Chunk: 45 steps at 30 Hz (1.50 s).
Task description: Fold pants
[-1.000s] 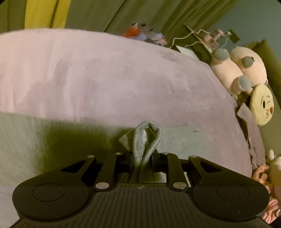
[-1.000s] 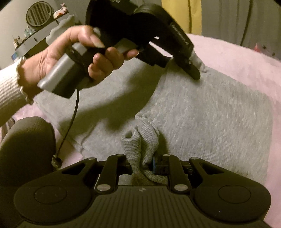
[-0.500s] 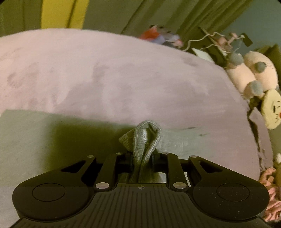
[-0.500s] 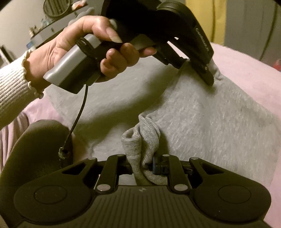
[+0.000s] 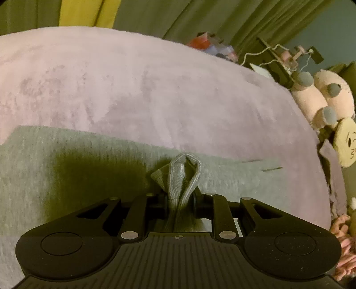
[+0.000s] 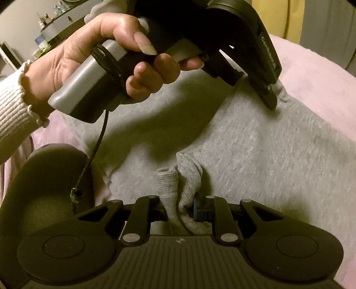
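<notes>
Pants flat on pink blanket, cuff ends lifted. Left gripper clamped on one ribbed cuff, right gripper on other. Keep both level, carry fwd evenly, edges aligned w/ far hem before release.

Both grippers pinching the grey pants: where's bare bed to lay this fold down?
Free: pink blanket beyond the grey pants, toward the curtains. Crowded: plush toys along the right edge.

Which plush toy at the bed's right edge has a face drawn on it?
The yellow round one, nearest the camera. The two pink ones behind it show only grey knobs.
</notes>
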Each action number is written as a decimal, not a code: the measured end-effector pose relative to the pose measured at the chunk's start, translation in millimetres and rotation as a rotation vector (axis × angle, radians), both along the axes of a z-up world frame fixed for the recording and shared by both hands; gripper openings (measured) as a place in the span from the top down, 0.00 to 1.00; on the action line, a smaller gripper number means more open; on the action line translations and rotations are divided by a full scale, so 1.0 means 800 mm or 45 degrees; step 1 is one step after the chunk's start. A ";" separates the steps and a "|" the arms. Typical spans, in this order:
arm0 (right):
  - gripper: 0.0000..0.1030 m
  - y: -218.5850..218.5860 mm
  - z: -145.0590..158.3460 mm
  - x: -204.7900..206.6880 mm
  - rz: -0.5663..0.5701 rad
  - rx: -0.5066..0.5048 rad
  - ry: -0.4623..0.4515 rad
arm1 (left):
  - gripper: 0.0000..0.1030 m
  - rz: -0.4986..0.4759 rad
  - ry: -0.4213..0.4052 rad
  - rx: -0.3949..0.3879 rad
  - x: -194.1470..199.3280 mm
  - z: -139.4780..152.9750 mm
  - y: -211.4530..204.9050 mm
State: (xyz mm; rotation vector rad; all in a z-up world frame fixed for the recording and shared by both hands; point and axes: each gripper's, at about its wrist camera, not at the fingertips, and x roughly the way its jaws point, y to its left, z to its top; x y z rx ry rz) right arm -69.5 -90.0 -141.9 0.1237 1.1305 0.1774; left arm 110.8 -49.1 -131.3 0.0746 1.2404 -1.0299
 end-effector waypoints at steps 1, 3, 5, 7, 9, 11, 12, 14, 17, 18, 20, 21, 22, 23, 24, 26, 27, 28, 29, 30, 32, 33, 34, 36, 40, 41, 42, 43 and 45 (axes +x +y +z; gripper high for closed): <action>0.83 0.000 0.000 0.000 0.001 0.002 -0.002 | 0.78 -0.001 -0.010 0.000 0.000 0.001 0.002; 0.83 0.000 0.000 0.002 0.006 0.008 -0.006 | 0.78 -0.008 -0.034 0.002 -0.002 0.003 0.004; 0.83 -0.002 0.001 0.003 0.000 0.017 -0.005 | 0.78 -0.014 -0.055 0.004 -0.003 0.006 0.004; 0.83 -0.001 0.000 0.004 0.010 0.009 -0.008 | 0.78 -0.014 -0.068 0.007 -0.004 0.007 0.004; 0.83 -0.004 0.000 0.003 0.009 0.014 -0.011 | 0.77 -0.003 -0.063 0.018 -0.002 0.002 0.003; 0.83 -0.008 0.001 0.001 0.006 0.019 -0.008 | 0.75 0.011 -0.078 0.043 -0.001 -0.006 0.002; 0.83 -0.009 -0.002 0.000 0.007 0.021 -0.006 | 0.73 0.014 -0.084 0.047 -0.001 -0.009 0.001; 0.83 -0.010 -0.004 -0.002 0.018 0.013 -0.018 | 0.70 0.031 -0.080 0.040 -0.001 -0.012 0.002; 0.76 -0.009 -0.004 -0.005 0.023 0.012 -0.021 | 0.61 0.055 -0.078 0.046 0.000 -0.007 0.011; 0.64 -0.008 -0.002 -0.006 0.033 0.019 -0.019 | 0.50 0.089 -0.105 0.056 0.001 0.000 0.019; 0.44 -0.011 0.010 -0.009 0.044 0.073 -0.006 | 0.31 0.164 -0.192 0.081 -0.001 0.015 0.041; 0.41 -0.016 0.020 -0.014 0.045 0.103 -0.035 | 0.28 0.201 -0.256 0.089 -0.004 0.025 0.055; 0.39 -0.023 0.033 -0.021 0.043 0.120 -0.088 | 0.28 0.234 -0.310 0.101 -0.008 0.032 0.067; 0.36 -0.033 0.047 -0.028 0.031 0.124 -0.147 | 0.28 0.259 -0.354 0.118 -0.013 0.039 0.077; 0.29 -0.045 0.060 -0.036 0.003 0.121 -0.216 | 0.28 0.271 -0.370 0.120 -0.021 0.045 0.087; 0.22 -0.071 0.077 -0.048 -0.102 0.086 -0.346 | 0.27 0.281 -0.319 0.064 -0.042 0.051 0.105; 0.22 -0.089 0.084 -0.051 -0.183 0.088 -0.406 | 0.27 0.291 -0.269 0.047 -0.055 0.050 0.109; 0.22 -0.106 0.087 -0.050 -0.252 0.127 -0.419 | 0.27 0.281 -0.227 0.030 -0.067 0.049 0.110; 0.22 -0.122 0.088 -0.046 -0.321 0.192 -0.412 | 0.27 0.257 -0.184 0.005 -0.081 0.045 0.112; 0.22 -0.140 0.088 -0.040 -0.401 0.271 -0.402 | 0.27 0.238 -0.139 -0.008 -0.097 0.039 0.111; 0.22 -0.163 0.083 -0.025 -0.498 0.391 -0.360 | 0.27 0.174 -0.103 0.000 -0.125 0.024 0.103; 0.24 -0.171 0.078 -0.014 -0.516 0.459 -0.318 | 0.27 0.141 -0.104 0.025 -0.136 0.017 0.098; 0.25 -0.174 0.073 -0.002 -0.514 0.506 -0.274 | 0.27 0.111 -0.121 0.049 -0.146 0.011 0.095; 0.37 -0.169 0.063 0.024 -0.476 0.531 -0.182 | 0.24 0.078 -0.208 0.073 -0.162 0.001 0.096; 0.61 -0.141 0.015 0.081 -0.354 0.560 0.112 | 0.23 0.006 -0.254 0.156 -0.163 -0.012 0.101; 0.67 -0.135 0.002 0.094 -0.346 0.514 0.160 | 0.24 0.010 -0.246 0.163 -0.161 -0.011 0.104; 0.78 -0.131 -0.006 0.110 -0.341 0.410 0.170 | 0.24 0.004 -0.248 0.178 -0.159 -0.010 0.106; 0.84 -0.128 -0.007 0.117 -0.348 0.312 0.137 | 0.24 -0.002 -0.255 0.185 -0.158 -0.009 0.108; 0.94 -0.134 0.003 0.124 -0.391 0.159 0.017 | 0.25 0.002 -0.252 0.193 -0.156 -0.008 0.114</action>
